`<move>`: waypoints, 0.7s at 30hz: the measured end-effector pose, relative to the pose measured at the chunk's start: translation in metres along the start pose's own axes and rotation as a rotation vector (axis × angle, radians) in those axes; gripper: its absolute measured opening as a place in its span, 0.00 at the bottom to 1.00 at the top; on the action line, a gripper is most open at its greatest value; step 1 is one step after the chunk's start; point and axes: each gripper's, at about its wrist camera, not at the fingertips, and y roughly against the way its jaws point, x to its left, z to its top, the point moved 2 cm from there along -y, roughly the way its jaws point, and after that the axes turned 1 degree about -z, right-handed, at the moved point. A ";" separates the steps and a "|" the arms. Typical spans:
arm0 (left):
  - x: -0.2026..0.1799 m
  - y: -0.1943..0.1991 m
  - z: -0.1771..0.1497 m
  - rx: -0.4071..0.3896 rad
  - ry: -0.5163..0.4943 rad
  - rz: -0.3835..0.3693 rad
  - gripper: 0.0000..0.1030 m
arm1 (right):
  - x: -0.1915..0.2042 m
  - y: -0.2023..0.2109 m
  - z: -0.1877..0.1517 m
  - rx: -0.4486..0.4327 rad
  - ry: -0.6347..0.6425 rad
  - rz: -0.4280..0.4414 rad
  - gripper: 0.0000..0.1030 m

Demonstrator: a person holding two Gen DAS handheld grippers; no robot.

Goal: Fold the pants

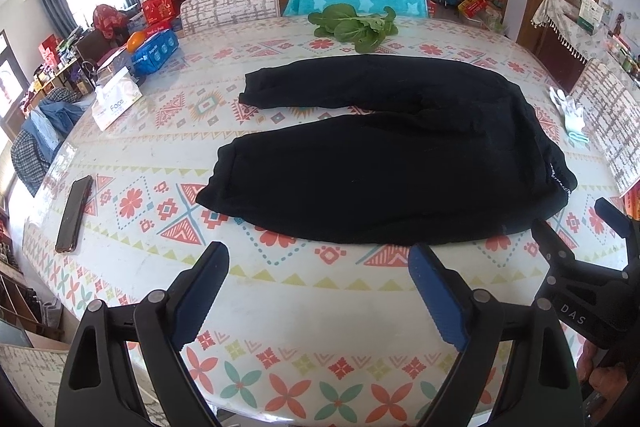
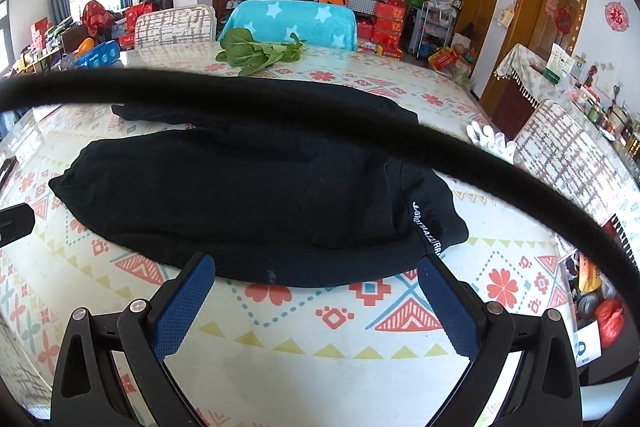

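The black pants (image 1: 400, 163) lie flat near the middle of the surface (image 1: 304, 311), waistband toward the right edge and both legs running toward the left edge, the far leg splayed a little from the near one — a layout that leaves the near long side free to be picked up. The left hand-held gripper (image 1: 318, 293) hovers over bare patterned cloth just short of that near side, its blue pads wide apart with nothing between them. The right hand-held gripper (image 2: 316, 301) sits by the waistband end, also spread and empty, its tips just at the fabric's edge; a black cable (image 2: 280, 99) arcs across its view. Folding has not begun, I'd judge. A phone (image 1: 74, 213), tissue box (image 1: 116, 103), leafy greens (image 1: 356, 25) and white gloves (image 1: 570, 117) stay near the edges — clear of the garment.
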 end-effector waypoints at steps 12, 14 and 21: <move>-0.010 0.005 0.007 -0.023 -0.017 0.006 0.88 | -0.016 0.000 0.001 -0.001 -0.034 -0.001 1.00; -0.010 0.005 0.007 -0.022 -0.017 0.006 0.88 | -0.017 0.000 0.000 -0.001 -0.035 0.002 1.00; -0.010 0.006 0.007 -0.022 -0.016 0.007 0.88 | -0.016 0.003 -0.001 -0.006 -0.030 0.014 1.00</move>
